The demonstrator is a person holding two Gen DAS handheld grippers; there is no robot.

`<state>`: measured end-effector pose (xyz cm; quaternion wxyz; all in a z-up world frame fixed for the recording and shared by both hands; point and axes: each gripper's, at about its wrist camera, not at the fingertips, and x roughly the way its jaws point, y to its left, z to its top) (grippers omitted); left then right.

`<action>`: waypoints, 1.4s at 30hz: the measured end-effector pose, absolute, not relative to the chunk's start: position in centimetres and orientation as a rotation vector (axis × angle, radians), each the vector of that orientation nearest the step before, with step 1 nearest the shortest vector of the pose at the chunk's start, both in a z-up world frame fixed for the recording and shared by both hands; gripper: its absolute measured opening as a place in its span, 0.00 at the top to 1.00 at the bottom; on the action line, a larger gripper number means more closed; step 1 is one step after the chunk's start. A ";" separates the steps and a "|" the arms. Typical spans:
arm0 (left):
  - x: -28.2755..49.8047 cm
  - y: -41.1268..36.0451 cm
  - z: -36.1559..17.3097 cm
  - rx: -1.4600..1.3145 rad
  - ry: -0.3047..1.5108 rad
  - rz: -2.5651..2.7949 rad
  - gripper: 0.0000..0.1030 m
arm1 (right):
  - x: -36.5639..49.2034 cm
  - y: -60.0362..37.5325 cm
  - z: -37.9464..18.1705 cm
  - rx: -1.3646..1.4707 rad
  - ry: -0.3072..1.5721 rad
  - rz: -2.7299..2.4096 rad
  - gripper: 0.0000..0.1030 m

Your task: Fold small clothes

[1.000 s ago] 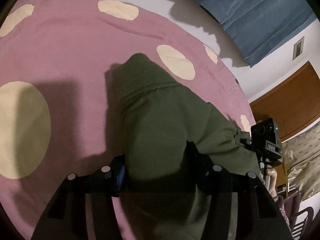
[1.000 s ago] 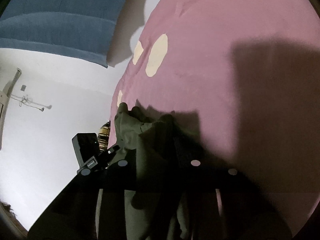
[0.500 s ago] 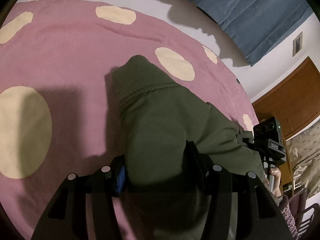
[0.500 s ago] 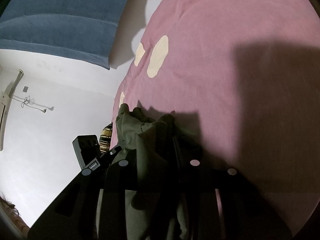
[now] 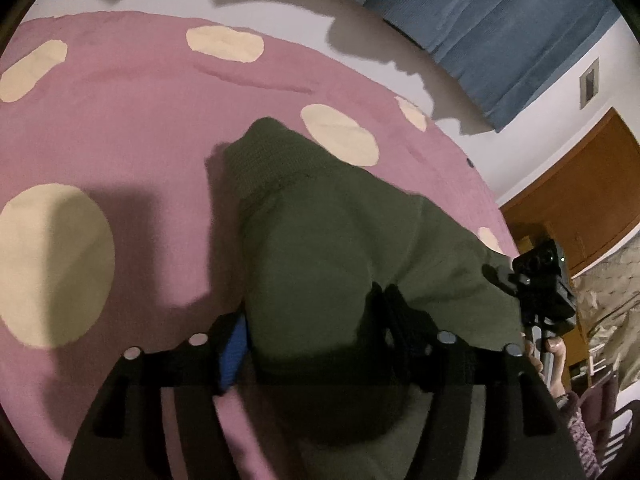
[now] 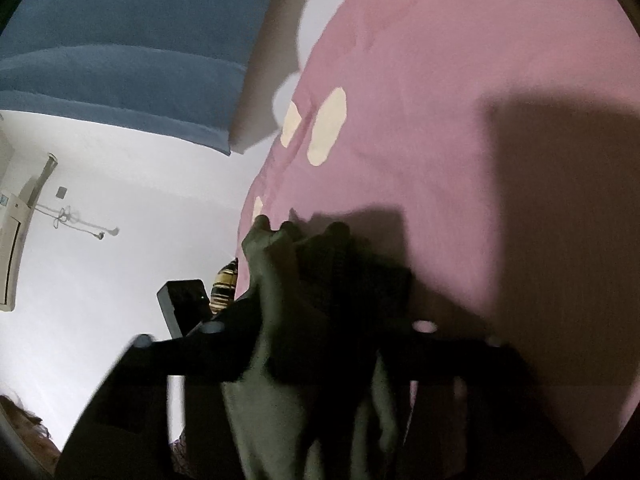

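An olive green garment (image 5: pixel 320 240) with a ribbed cuff (image 5: pixel 264 156) hangs over a pink spread with cream dots (image 5: pixel 120 120). My left gripper (image 5: pixel 308 320) is shut on the garment's edge, cloth bunched between the fingers. My right gripper (image 6: pixel 320 320) is shut on another part of the same garment (image 6: pixel 288 280), held above the pink spread (image 6: pixel 440 120). The other gripper's body shows in the left wrist view (image 5: pixel 544 284) and in the right wrist view (image 6: pixel 184 304).
A blue curtain (image 5: pixel 500 28) and a white wall (image 6: pixel 120 220) stand behind the bed. A wooden door (image 5: pixel 580 192) is at the right. The bed's edge runs near the garment in the right wrist view (image 6: pixel 256 200).
Both grippers have lifted and drawn back a little with the garment; the spread looks farther away. The right wrist view is now blurred from motion.
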<state>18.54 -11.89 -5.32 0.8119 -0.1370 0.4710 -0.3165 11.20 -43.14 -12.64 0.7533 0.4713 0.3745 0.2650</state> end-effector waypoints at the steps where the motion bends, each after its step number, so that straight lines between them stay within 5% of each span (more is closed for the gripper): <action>1: 17.9 -11.5 -5.0 -0.311 1.009 -0.695 0.24 | 10.5 -43.3 -12.2 1.021 0.811 0.567 0.33; 8: 12.1 -8.5 -4.7 -0.376 1.039 -0.775 0.17 | 4.1 -44.3 -11.0 0.989 0.798 0.528 0.21; 22: 8.1 -10.5 -7.0 -0.498 1.129 -0.861 0.12 | 2.2 -39.2 -12.4 0.894 0.931 0.588 0.16; 27: 8.0 -11.3 -6.7 -0.456 1.118 -0.820 0.34 | 3.0 -38.0 -12.5 0.814 0.975 0.556 0.46; 30: 7.7 -12.4 -5.8 -0.364 1.089 -0.793 0.45 | 3.1 -37.5 -12.6 0.803 0.975 0.557 0.55; 42: 7.6 -12.6 -4.2 -0.272 1.050 -0.728 0.57 | 2.9 -36.8 -12.2 0.860 0.896 0.593 0.67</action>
